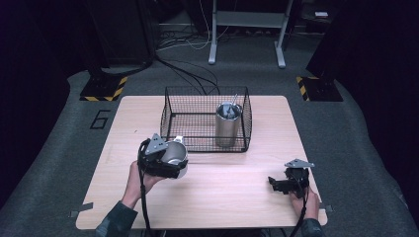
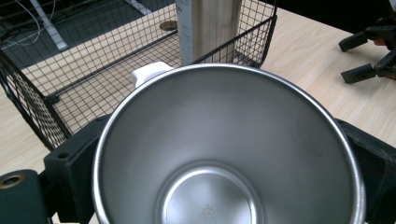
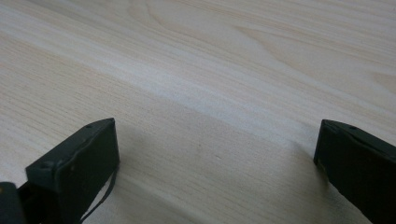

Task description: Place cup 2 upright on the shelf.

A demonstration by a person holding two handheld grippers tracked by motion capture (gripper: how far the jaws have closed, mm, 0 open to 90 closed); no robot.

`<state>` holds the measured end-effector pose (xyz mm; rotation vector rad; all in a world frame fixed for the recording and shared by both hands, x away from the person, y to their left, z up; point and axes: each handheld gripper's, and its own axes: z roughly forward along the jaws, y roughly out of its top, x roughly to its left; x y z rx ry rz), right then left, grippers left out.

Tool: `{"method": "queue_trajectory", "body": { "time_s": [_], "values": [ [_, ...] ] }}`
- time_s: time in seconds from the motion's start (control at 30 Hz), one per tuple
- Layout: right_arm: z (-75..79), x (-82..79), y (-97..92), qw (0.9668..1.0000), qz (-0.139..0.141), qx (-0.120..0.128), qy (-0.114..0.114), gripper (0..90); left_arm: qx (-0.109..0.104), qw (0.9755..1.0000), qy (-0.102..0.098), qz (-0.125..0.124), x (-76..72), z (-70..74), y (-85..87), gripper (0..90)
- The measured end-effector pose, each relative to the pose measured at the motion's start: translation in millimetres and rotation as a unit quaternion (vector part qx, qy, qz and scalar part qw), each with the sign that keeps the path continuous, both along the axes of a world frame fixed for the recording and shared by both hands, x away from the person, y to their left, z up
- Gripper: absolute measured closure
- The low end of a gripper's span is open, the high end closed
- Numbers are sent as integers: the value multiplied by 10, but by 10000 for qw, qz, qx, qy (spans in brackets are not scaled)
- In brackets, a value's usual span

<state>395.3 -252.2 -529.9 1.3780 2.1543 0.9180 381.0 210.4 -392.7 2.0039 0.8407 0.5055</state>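
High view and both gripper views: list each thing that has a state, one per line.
Steel cup: empty, mouth toward the camera, held in the left claw.
Right claw: open, nothing between its jaws, low over the table.
Wire basket: open-topped, on the table.
Tall steel tumbler: upright inside the basket.

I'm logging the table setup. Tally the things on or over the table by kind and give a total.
Steel cups: 2, one in the left gripper (cup), one standing in the basket
Wire baskets: 1
Grippers: 2, the right gripper empty
Total: 5
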Motion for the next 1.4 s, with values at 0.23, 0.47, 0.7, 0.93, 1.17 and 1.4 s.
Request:
{"method": "queue_trajectory", "body": {
  "time_s": [0.23, 0.47, 0.7, 0.93, 1.17, 1.4],
  "values": [
    [1, -1, 2, 10000, -9, 9, 15, 0, -1, 10000, 15, -61, 86, 70, -36, 61],
    [0, -1, 2, 10000, -8, 8, 3, 0, 2, 9999, -18, -128, 174, 153, -81, 61],
    [1, 13, -1, 10000, 46, -33, 11, 0, -53, 9998, -86, -144, 272, 258, -131, 61],
    [1, 13, -1, 10000, 45, -33, 13, 0, -6, 9997, -136, -197, 405, 340, -184, 61],
    [2, 15, -1, 10000, 55, -31, 12, 0, -22, 9997, -90, -212, 550, 393, -220, 61],
    [1, 15, -2, 10000, 59, -34, 9, 0, 59, 9996, -150, -230, 649, 428, -249, 61]
  ]
}}
